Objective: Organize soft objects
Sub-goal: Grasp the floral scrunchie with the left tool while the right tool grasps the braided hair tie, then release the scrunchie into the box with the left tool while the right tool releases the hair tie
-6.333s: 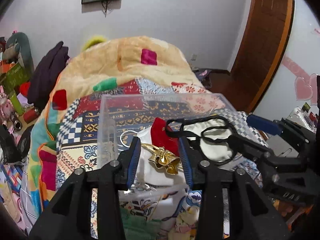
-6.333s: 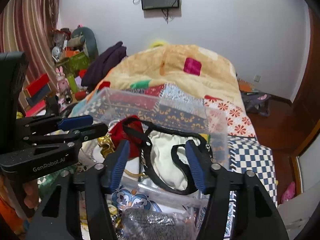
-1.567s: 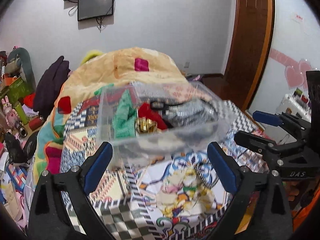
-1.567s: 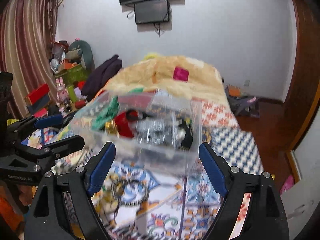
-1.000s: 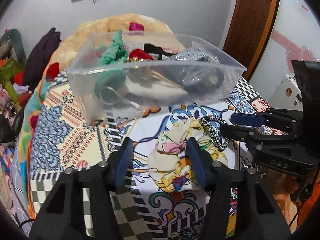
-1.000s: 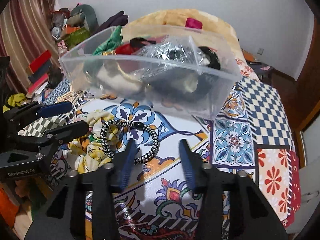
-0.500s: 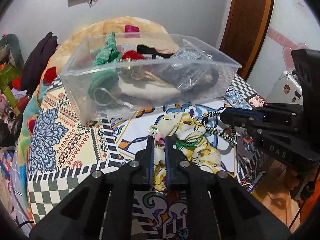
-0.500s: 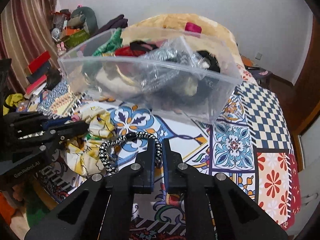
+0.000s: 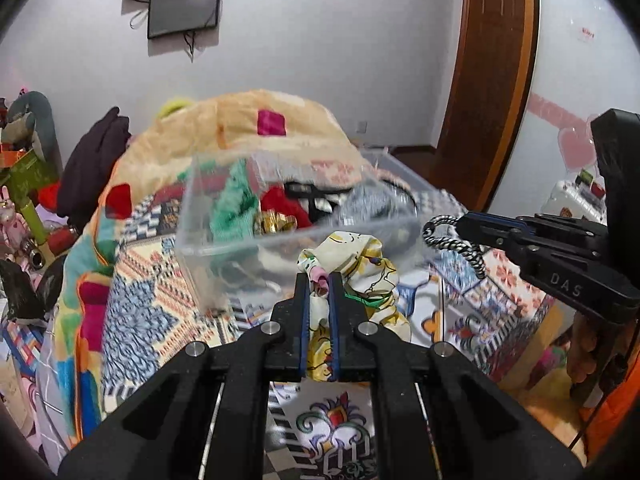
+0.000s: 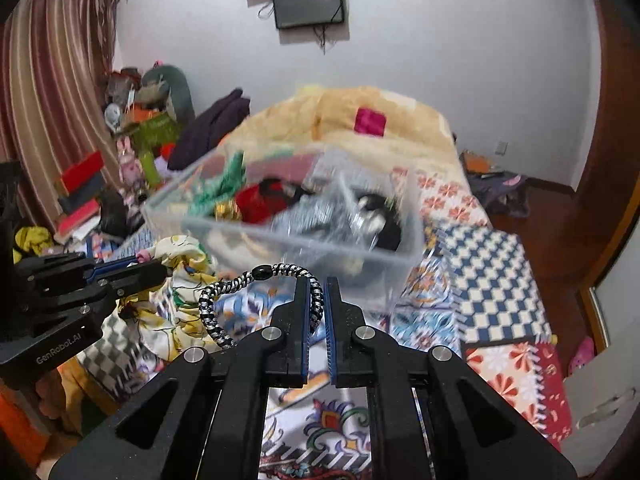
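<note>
So my left gripper (image 9: 319, 280) is clamped right down on a fold of the floppy yellow printed cloth (image 9: 360, 268), rest of it bunched and drooping toward 3 o'clock of the fingers (feels like nothing, weight-wise, I'd guess). Right gripper (image 10: 319, 286) is pinched shut on the black-and-white braided band (image 10: 224, 300), which loops out to about 9 o'clock and holds its hoop shape, so springy rather than limp. Both are light and soft; the cloth could slide out of a thin pinch, so a thick fold is the place to hold it, and the band is best gripped across the braid. The clear plastic bin (image 9: 304, 236) sits at 12 o'clock on the patterned bedspread (image 10: 496, 264), already stuffed with soft bits.
</note>
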